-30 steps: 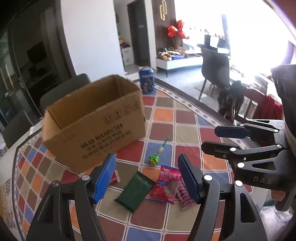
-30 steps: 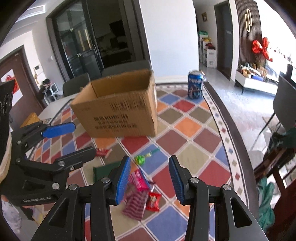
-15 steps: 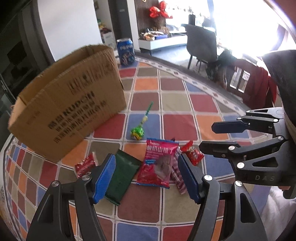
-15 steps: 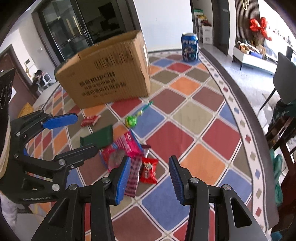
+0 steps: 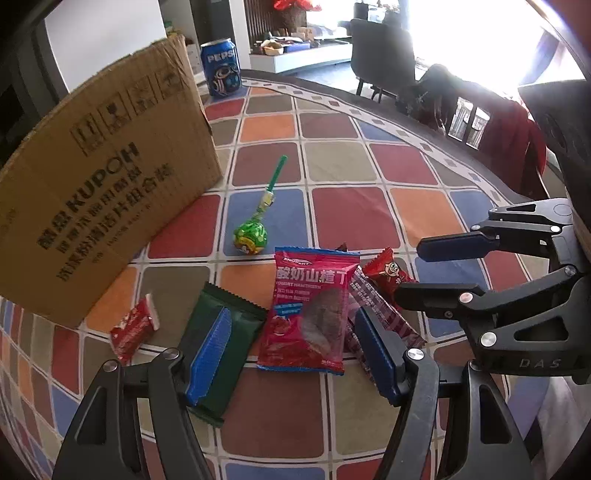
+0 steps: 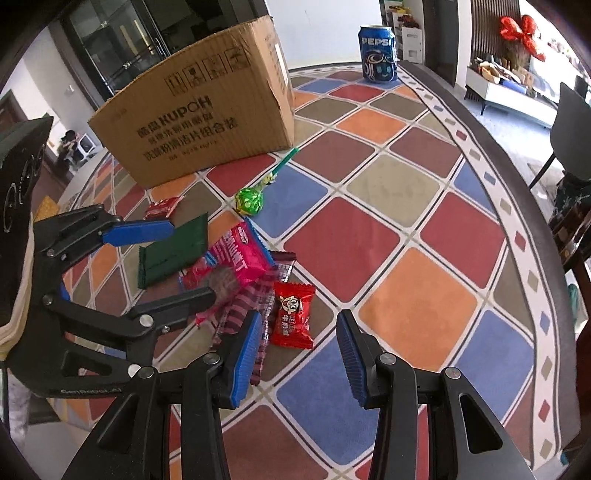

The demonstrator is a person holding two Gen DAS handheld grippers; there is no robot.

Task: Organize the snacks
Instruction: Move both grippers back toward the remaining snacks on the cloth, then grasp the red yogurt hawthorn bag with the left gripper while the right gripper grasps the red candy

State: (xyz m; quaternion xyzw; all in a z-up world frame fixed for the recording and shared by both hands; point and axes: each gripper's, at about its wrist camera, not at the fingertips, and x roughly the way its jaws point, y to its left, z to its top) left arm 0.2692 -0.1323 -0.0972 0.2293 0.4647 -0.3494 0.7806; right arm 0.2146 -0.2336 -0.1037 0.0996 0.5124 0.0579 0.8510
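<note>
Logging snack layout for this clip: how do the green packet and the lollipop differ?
The green packet is flat, dark and rectangular; the lollipop is a bright green ball on a stick. The packet lies nearer the camera, partly behind a left hand-held gripper finger; the lollipop lies clear, nearer the box. Both rest on the tablecloth.

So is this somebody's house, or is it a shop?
Most likely a home, probably a living and dining room. The snacks lie on a table with a colourful checked cloth, dark dining chairs stand behind it, and a low cabinet with a red bow sits by the wall.
</note>
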